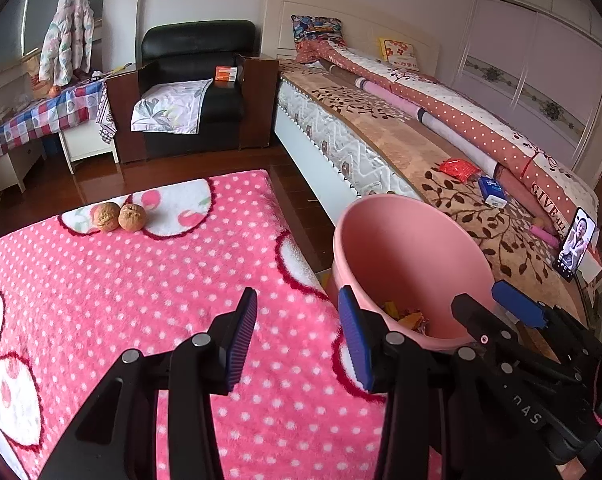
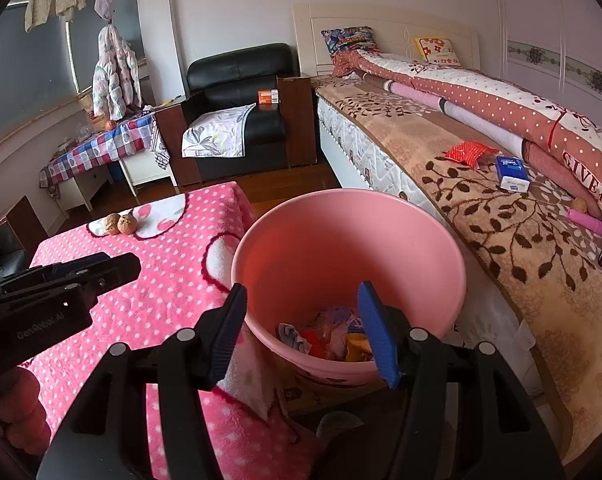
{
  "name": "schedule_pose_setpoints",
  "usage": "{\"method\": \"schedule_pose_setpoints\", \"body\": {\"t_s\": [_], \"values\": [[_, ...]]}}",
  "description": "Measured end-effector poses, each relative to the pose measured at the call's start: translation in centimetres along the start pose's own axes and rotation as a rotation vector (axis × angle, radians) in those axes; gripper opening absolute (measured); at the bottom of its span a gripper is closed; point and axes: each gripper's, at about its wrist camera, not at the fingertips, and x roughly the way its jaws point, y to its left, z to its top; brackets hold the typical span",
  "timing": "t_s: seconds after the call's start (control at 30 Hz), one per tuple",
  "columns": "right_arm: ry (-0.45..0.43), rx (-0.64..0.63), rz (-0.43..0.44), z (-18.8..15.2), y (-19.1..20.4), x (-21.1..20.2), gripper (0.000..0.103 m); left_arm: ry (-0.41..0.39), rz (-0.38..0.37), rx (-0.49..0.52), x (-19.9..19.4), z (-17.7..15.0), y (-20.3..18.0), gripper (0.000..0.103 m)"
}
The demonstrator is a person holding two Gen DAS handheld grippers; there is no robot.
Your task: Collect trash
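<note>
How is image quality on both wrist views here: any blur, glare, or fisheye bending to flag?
Left wrist view: sharp, even daylight; the bed edge bows strongly, corners vignette black, and the wooden floor shows a mild sheen. Right wrist view: equally sharp, no motion blur; the pink bin swells near centre, its inner wall glowing warmly, and the trash inside stays readable.
</note>
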Motion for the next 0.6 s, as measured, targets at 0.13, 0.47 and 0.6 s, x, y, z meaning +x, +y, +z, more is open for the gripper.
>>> {"method": "schedule_pose_setpoints", "body": {"t_s": [0.13,0.47,0.6], "values": [[-0.004,0.0,0.001,0.09,0.14,-0.22,0.058,-0.004,0.006,0.003,-0.08,-0.01,-0.11,0.042],[-0.003,0.0,0.001,0.07,0.17,-0.2,0.058,0.001,0.009,-0.004,-0.01,-0.04,0.08,0.04],[-0.003,0.0,0.001,0.06,0.18,-0.19,0.058,0.0,0.009,-0.003,-0.02,-0.06,0.07,0.04]]}}
